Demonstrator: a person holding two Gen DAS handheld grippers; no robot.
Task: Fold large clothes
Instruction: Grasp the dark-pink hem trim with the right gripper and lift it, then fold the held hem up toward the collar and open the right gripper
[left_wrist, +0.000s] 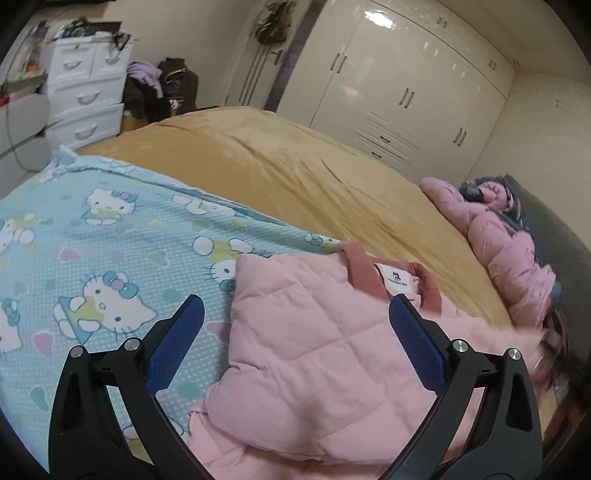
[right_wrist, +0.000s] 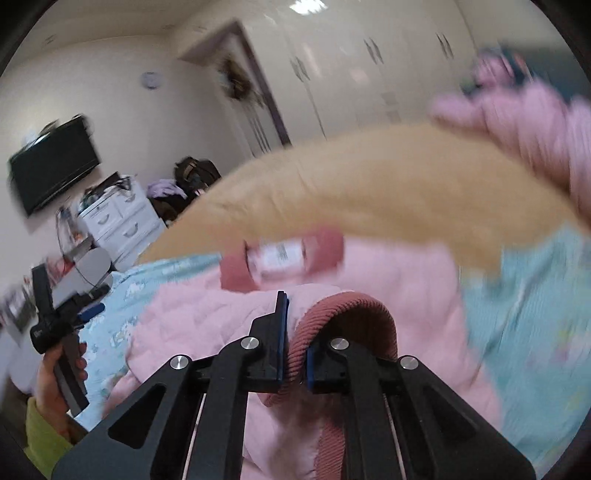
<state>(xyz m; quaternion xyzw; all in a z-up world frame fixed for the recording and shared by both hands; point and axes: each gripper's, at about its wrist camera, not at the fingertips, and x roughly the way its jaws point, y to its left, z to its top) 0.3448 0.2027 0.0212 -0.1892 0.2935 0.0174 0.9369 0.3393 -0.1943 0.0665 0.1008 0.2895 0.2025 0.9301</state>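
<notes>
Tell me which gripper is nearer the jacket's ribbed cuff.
Right. The right gripper is shut on the ribbed cuff itself. The left gripper hangs open over the pink jacket's quilted body, apart from the cuff.

A tan blanket covers the bed; a white drawer chest, glossy wardrobe and wall television stand behind.

1. Your jacket, between your left jaws, is soft pink with stitched squares.
2. Its ribbed cuff, between your right jaws, is darker rosy pink.
3. The sheet left of your left jaws is light blue with white cats.
4. The blanket beyond the jaws is tan.
</notes>
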